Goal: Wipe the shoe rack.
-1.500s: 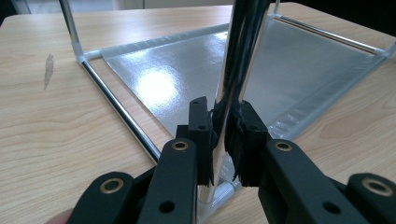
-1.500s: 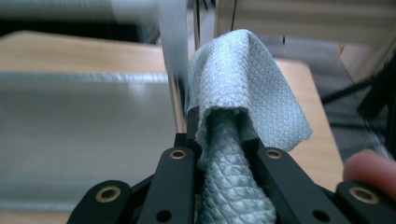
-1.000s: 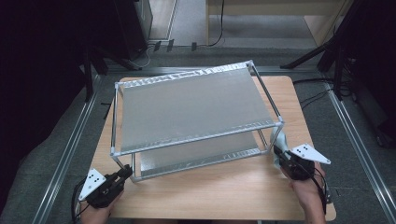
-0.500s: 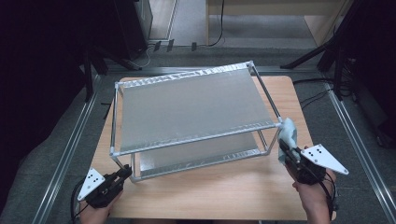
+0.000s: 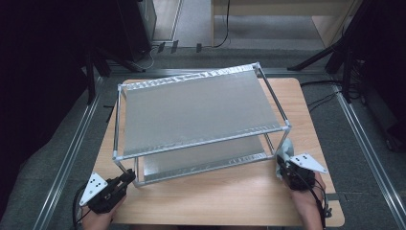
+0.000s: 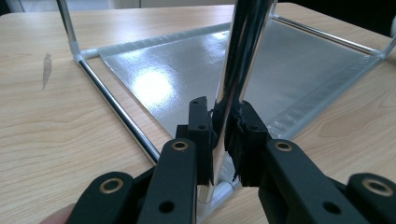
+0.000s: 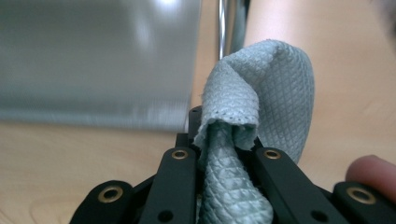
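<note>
Two grippers at near edge of wooden table (image 5: 225, 201), each in a person's hand. Left gripper (image 5: 125, 180) at near-left corner of two-tier metal rack (image 5: 196, 110), jaws clamped narrow on chrome corner post (image 6: 240, 70); post upright between black pads, pads pressing it from both sides just above plastic foot joint. Ahead of left jaws: lower shelf sheet (image 6: 224, 70), silvery, w/ glare spot; thin chrome rail (image 6: 116, 109) running away to left of jaws along shelf edge, bare wood beyond it.

Right gripper (image 5: 281, 164) at near-right corner of rack, jaws closed narrow on pale grey-green cloth (image 7: 252, 121). Cloth pinched between pads, waffle-textured, bunched & folded, rising above jaw tips and curling over to right. Just beyond cloth: blurred chrome post (image 7: 229, 28); whether cloth touches post, can't tell. Left of right jaws: blurred grey shelf edge (image 7: 93, 65). In high view, cloth sits btwn right gripper and rack's near-right leg, low near tabletop. Fingertip at lower right of right gripper view.
</note>
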Motion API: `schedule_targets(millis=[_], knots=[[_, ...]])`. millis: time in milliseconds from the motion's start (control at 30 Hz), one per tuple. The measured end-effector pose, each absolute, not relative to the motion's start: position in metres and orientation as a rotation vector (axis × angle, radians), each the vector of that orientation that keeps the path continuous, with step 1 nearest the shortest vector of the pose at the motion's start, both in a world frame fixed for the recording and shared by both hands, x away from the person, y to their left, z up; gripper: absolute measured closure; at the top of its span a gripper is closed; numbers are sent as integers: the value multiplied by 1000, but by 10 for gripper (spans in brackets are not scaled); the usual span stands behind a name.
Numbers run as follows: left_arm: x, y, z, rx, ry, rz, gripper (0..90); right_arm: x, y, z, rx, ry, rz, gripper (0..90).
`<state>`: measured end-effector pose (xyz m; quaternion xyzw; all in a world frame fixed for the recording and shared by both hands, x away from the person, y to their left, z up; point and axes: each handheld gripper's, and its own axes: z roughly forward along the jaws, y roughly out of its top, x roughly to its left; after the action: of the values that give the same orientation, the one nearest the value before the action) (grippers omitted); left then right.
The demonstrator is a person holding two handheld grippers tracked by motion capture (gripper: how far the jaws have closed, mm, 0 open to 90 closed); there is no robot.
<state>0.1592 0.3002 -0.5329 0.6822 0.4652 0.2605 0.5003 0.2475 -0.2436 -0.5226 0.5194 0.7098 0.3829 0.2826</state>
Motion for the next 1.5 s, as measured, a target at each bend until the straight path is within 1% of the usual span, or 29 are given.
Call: schedule_targets(millis=[100,267,333,433,533,600,700,800,833,900,1000,1067,1133,1333,1500], knots=[[160,300,-533,1651,1123,632,807,248,-234,-534,1449,1972,987,836],[160,301,-533,1655,1118,629,807,241,-205,-513,1329,2039,1070,829],[160,301,-533,1656,1117,626,807,241,-200,-505,1316,2003,1104,829],[160,300,-533,1655,1115,624,806,243,-202,-494,1334,1921,1206,826],[160,299,-533,1657,1109,622,806,243,-211,-485,1392,1772,1296,797],[160,298,-533,1660,1106,624,807,241,-215,-476,1423,1689,1333,805],[160,299,-533,1661,1106,624,807,237,-212,-458,1314,1660,1382,841],[160,298,-533,1659,1109,624,807,235,-201,-448,1148,1737,1371,843],[160,298,-533,1659,1110,624,807,237,-196,-450,1108,1773,1316,842],[160,298,-533,1658,1111,623,807,247,-192,-463,1163,1785,1187,842],[160,299,-533,1659,1108,622,807,263,-196,-499,1344,1803,1028,842],[160,299,-533,1657,1108,619,807,268,-197,-521,1370,1855,930,839],[160,299,-533,1657,1110,618,806,272,-196,-533,1368,1894,887,834],[160,298,-533,1654,1113,618,806,282,-184,-543,1271,1922,764,837],[159,297,-533,1648,1117,608,804,281,-187,-541,1317,1949,741,842]])
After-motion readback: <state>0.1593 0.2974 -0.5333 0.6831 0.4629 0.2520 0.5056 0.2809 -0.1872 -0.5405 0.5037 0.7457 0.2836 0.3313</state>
